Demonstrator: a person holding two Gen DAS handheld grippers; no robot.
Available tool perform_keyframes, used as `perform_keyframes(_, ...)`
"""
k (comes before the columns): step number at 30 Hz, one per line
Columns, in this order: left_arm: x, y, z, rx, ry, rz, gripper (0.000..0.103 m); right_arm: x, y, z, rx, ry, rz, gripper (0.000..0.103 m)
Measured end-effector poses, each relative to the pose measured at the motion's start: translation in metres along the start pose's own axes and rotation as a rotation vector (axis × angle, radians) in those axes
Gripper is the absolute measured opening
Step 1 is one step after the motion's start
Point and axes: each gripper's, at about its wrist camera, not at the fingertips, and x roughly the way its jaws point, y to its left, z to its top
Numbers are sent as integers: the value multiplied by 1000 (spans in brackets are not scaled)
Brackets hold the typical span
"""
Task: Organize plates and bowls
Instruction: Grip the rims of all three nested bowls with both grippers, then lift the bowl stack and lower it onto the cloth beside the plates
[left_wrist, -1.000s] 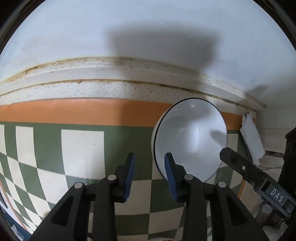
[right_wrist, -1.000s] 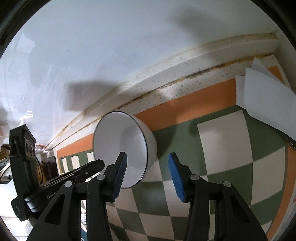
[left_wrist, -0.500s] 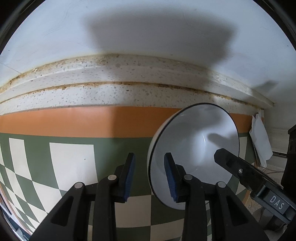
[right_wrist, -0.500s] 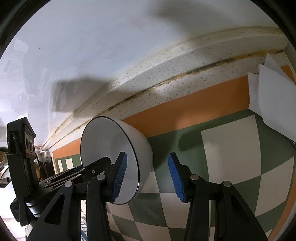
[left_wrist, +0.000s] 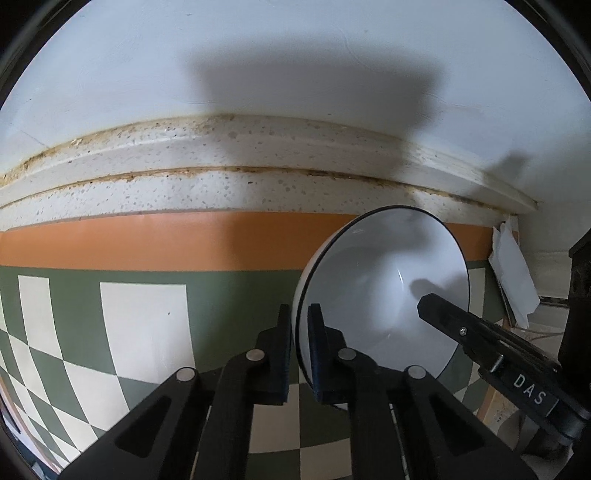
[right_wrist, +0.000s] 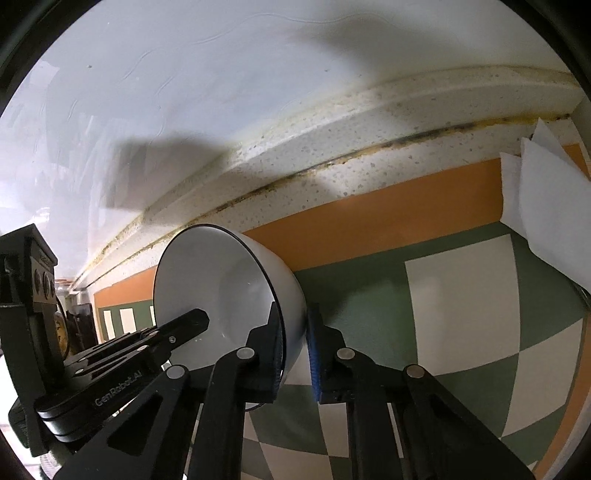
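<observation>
Progress, as judged: early. One white ceramic bowl with a dark rim (left_wrist: 384, 295) is gripped at opposite rim edges by the left gripper (left_wrist: 300, 350), fingers clamped, and the right gripper (right_wrist: 295, 350), fingers closing onto its wall. It sits over the checkered mat (left_wrist: 144, 325); no plates or stack visible. Left of the bowl the tabletop lies open; behind it, the speckled ledge (left_wrist: 221, 184) and wall confine movement.

Checkered mat (left_wrist: 140, 317), speckled ledge (left_wrist: 221, 192), white papers (right_wrist: 546, 199)
</observation>
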Motion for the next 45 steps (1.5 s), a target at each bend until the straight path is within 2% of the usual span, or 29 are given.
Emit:
perform_keyframes(6,-23,-3,-22,22,-31,1,7,-16,10,-15,-14,-8,-7,14)
perform_keyframes(10,-48,-8,-41,33,-59,-1,7,-32,28,-38,-38,-18,-7,14)
perform_keyframes(17,-95,-10,-96,73,-109,-33,7,-74,54,-92,-76,-56,-6,14)
perform_keyframes(23,-123,-11,-147,131,-127,-46,7,-121,52,-149,-95,-84,-18,14)
perform_keyframes(28,-128,-14,-189,165,-98,-60,8,-147,41,-201,-78,-89,-17,14)
perform_keyframes(35,-112,-14,-231,210,-41,-39,8,-140,23,-261,-29,-53,-11,14)
perform_keyframes(40,-90,-12,-246,220,3,-15,8,-120,6,-283,13,-17,-7,14)
perform_keyframes(45,-77,-16,-255,241,15,15,8,-107,-4,-292,32,11,-19,14)
